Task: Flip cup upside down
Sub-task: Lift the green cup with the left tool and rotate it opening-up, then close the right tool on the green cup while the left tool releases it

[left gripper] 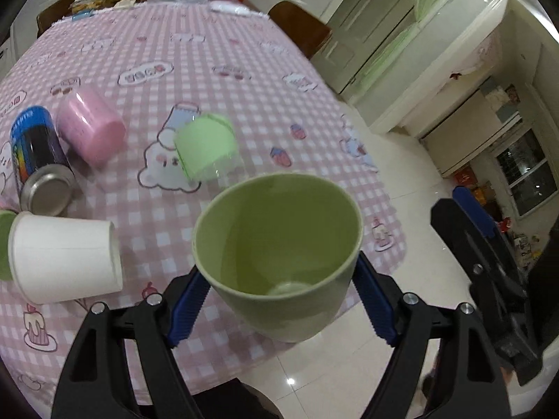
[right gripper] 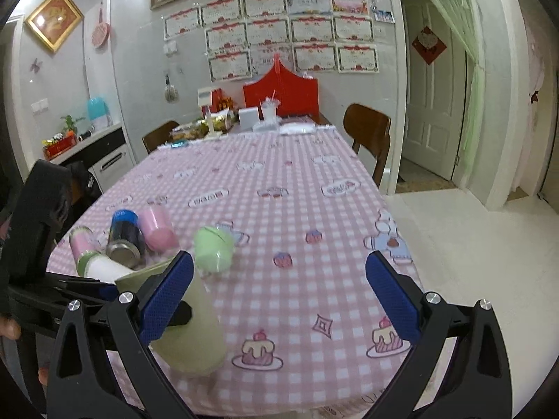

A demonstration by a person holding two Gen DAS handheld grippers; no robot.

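Blue-padded left tongs (left gripper: 283, 300) are clamped on the green cup (left gripper: 279, 244), one pad on each side of the wall below the rim, so the cup is carried clear of the surface (left gripper: 209, 52) near its front edge. The cup's mouth is tipped toward the camera and upward, with the inside bottom visible; it is judged to be mid-rotation and not yet inverted. A side grip is presumably used so the wrist can be rolled to turn the mouth down.

Right tongs (right gripper: 279, 296) are spread wide and hold nothing; they are kept to the right of the cup, apparently out of the way. In the right view the cup is seen just left of the left pad, held by the other tool.

Ahead and left of the left tongs, other items are lying on their sides: a white paper cup (left gripper: 66, 255), a blue can (left gripper: 38, 157), a pink cup (left gripper: 91, 127) and a light green cup (left gripper: 208, 146). They are well apart from the held cup, so room is left in front for setting it down.
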